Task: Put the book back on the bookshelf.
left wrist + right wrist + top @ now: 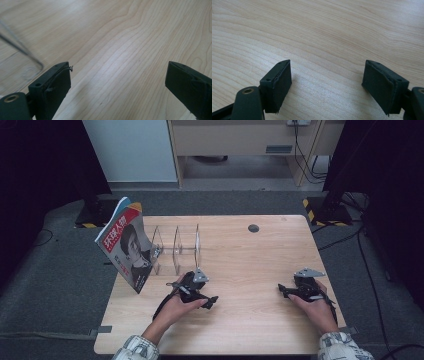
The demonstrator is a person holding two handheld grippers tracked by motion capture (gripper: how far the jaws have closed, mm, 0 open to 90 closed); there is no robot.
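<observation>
Both grippers empty above the table, magazine parked in the rack.

The left gripper [212, 300] and the right gripper [281, 290] each have their jaws spread wide with only bare wooden table [240, 260] between them, gripping nothing. The left one sits just in front of the clear acrylic divider rack [177, 247], whose edge [22, 50] shows in the left gripper view. The magazine [127, 245] leans tilted against the rack's left end, probably propped there so the dividers keep it on edge.

A magazine [125, 245] leans tilted against the clear wire rack's [176, 248] left end.
</observation>
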